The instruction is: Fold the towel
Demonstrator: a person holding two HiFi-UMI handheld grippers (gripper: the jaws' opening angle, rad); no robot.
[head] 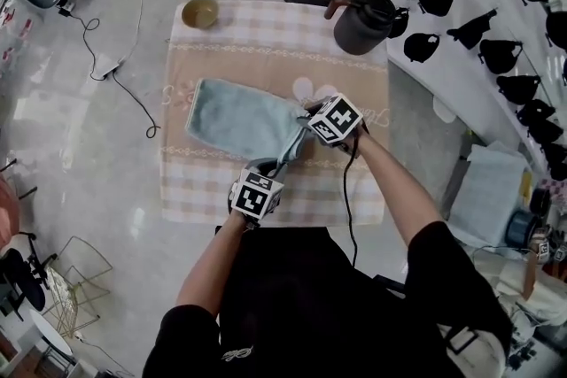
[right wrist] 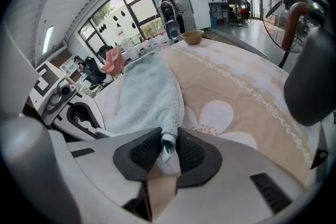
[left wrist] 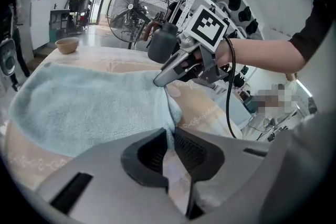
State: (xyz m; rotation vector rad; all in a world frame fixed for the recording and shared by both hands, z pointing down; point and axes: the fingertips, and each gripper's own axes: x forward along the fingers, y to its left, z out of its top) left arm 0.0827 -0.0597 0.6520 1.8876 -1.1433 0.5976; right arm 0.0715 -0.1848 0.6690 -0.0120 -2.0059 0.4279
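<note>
**Both grippers clamped on the towel's right edge**

Nearest the head camera is the person's dark-sleeved torso, with both forearms reaching out over the bench. The bench carries a pink checked tablecloth with a beige flowered centre panel.

On the left and middle of that panel lies the light blue towel. Most of it rests flat. Its right edge is raised off the cloth and bunched between the two grippers.

A dark jug with a brown handle stands at the bench's far right corner, well apart from the towel.

The right gripper is closed on the far end of the raised edge. In its own view a fold of blue pile is pinched between the ribbed pads, and the rest of the towel runs away across the bench.

The left gripper is closed on the near end of the same edge. In its own view the fabric is squeezed thin between the pads, and the right gripper shows just beyond, holding the towel.

A small tan bowl sits at the far left corner, clear of everything else.
</note>
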